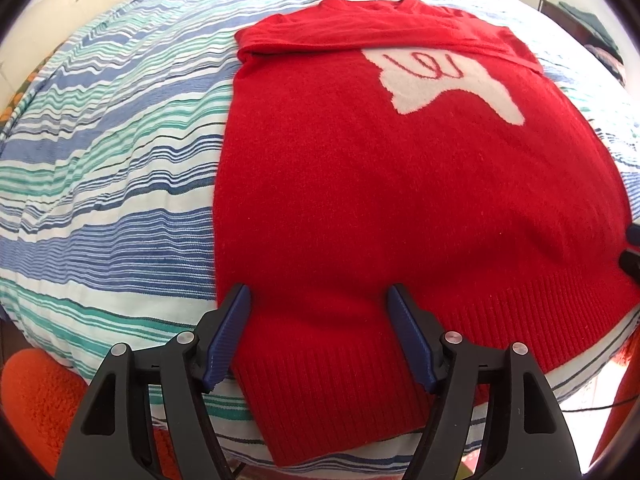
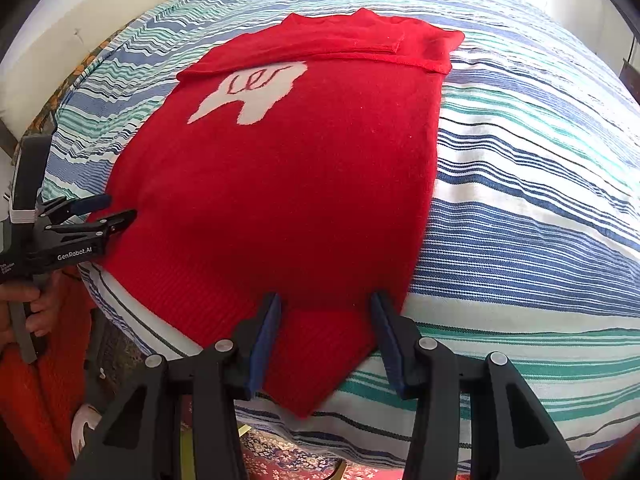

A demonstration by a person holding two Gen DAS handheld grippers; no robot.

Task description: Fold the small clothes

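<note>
A red sweater (image 1: 360, 184) with a white motif (image 1: 436, 80) lies flat on the striped bedspread (image 1: 100, 184), its sleeves folded across the chest near the collar. My left gripper (image 1: 317, 294) stands open over the hem's left corner, the ribbed hem lying flat between its blue pads. In the right wrist view the same sweater (image 2: 288, 184) fills the middle. My right gripper (image 2: 326, 300) is open over the hem's right corner, which hangs slightly off the bed edge. The left gripper (image 2: 114, 210) shows at the left side, and the right gripper (image 1: 632, 248) just peeks in at the far right.
The bed's near edge runs just under both grippers. A hand (image 2: 24, 312) holds the left tool, with an orange-red garment (image 1: 36, 400) below it. A patterned rug (image 2: 280, 456) lies on the floor. Striped bedspread (image 2: 540, 200) stretches to the right of the sweater.
</note>
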